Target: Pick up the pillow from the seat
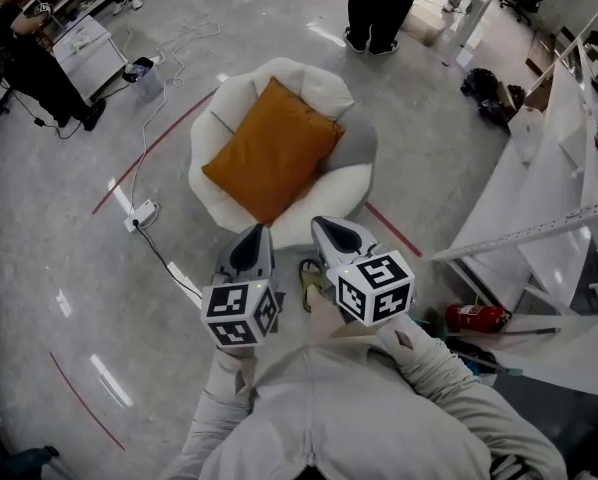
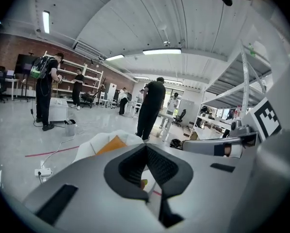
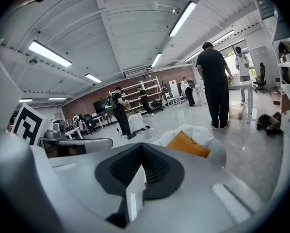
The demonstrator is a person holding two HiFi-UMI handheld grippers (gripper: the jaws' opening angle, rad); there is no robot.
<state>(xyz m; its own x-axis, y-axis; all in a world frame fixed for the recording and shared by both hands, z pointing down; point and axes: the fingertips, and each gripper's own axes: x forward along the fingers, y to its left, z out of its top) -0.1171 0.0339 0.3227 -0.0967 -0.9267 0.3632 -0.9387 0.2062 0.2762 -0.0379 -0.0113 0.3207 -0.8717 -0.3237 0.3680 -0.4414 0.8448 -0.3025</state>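
A: Jaw state, both sides?
B: Left gripper [image 1: 257, 236]: jaws pressed together, nothing between them. Right gripper [image 1: 327, 230]: likewise closed and empty.
A: Pillow position?
B: The orange pillow [image 1: 274, 150] lies diagonally on the white seat [image 1: 309, 80], ahead of both grippers and apart from them.
A: Legible print?
B: Only black-and-white square markers on the cubes [image 1: 241, 313]. The label on the red fire extinguisher [image 1: 476, 317] is too small to read.
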